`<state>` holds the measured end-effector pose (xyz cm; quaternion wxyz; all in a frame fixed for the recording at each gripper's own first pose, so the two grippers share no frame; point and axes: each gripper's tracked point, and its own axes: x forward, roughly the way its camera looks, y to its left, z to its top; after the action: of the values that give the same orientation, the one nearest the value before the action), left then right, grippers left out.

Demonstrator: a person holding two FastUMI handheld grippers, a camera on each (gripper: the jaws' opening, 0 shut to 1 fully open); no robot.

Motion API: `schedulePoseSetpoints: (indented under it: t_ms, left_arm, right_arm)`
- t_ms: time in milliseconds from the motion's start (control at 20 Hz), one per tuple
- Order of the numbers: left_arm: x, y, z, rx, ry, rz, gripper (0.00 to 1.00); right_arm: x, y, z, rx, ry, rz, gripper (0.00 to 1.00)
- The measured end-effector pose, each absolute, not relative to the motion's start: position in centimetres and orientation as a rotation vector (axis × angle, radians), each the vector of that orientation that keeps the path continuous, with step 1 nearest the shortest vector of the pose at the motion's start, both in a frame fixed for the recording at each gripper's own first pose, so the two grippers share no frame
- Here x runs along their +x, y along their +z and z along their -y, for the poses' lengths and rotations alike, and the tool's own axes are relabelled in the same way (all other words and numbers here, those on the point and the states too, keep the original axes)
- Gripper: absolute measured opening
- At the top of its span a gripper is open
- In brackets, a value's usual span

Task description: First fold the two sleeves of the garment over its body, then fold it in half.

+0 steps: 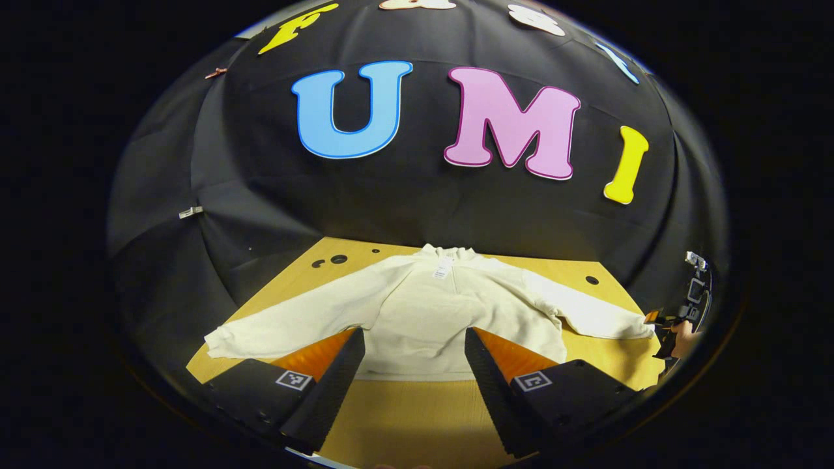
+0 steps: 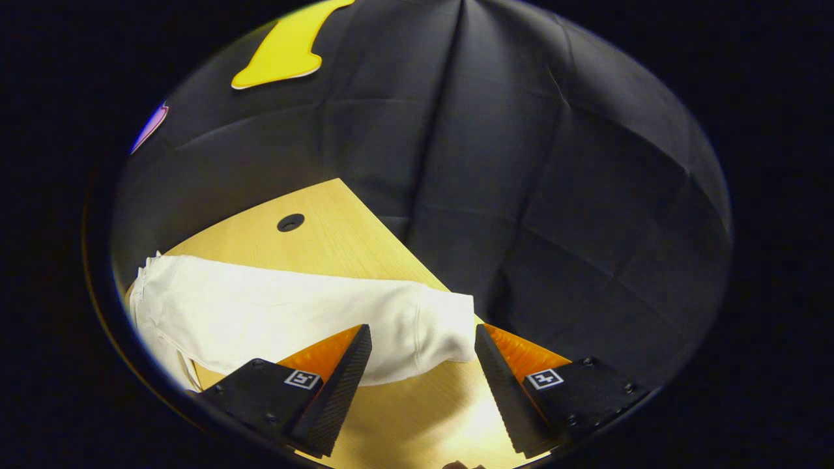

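The cream garment (image 1: 423,312) lies flat on the counter (image 1: 417,417), sleeves spread to either side, so neither fold is begun. The right gripper (image 2: 423,368) holds its jaws wide just short of the right sleeve cuff (image 2: 436,326) (probably lining up a pinch). The left gripper (image 1: 414,361), jaws equally wide, hangs before the hem.

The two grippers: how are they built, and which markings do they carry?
The left gripper and the right gripper look alike: two wedge-shaped fingers that taper to a point, with ribbed inner faces, on dark bodies. Each finger carries a small square black-and-white marker near its base.
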<state>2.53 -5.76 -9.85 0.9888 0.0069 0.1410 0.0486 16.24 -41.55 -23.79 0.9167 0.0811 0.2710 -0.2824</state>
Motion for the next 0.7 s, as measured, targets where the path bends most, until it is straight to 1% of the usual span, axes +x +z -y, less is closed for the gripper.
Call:
schedulePoseSetpoints:
  t_ms: [150, 250, 350, 400, 450, 550, 600, 650, 700]
  left_arm:
    - [2.6, -10.3, 5.8, 0.003, 0.104, -0.300, 0.97]
    - [2.9, -10.3, 5.9, 0.004, 0.107, -0.299, 0.97]
    - [3.1, -10.2, 6.1, -0.001, 0.104, -0.297, 0.96]
    - [3.2, -10.1, 6.4, -0.007, 0.100, -0.299, 0.96]
    - [3.3, -10.3, 6.5, -0.009, 0.098, -0.301, 0.96]
    - [3.3, -10.4, 6.7, -0.008, 0.092, -0.305, 0.96]
    - [3.3, -10.5, 6.9, -0.010, 0.088, -0.306, 0.96]
    - [3.4, -10.6, 7.1, -0.011, 0.082, -0.308, 0.96]
    - [3.5, -10.7, 7.3, -0.011, 0.075, -0.312, 0.96]
  right_arm:
    - [16.3, -25.2, 42.3, 0.166, -0.588, -0.591, 0.98]
    - [16.1, -27.2, 42.4, 0.187, -0.581, -0.650, 0.98]
    - [16.6, -27.4, 42.5, 0.239, -0.581, -0.622, 0.99]
    - [16.0, -27.4, 42.1, 0.273, -0.581, -0.623, 0.96]
    - [16.2, -27.2, 42.4, 0.264, -0.583, -0.586, 0.96]
    - [16.5, -27.7, 42.0, 0.237, -0.551, -0.579, 0.96]
    - [16.6, -27.7, 41.6, 0.230, -0.537, -0.585, 0.87]
    - [17.0, -27.5, 41.4, 0.229, -0.521, -0.586, 0.87]
    - [17.2, -27.5, 41.0, 0.231, -0.505, -0.594, 0.73]
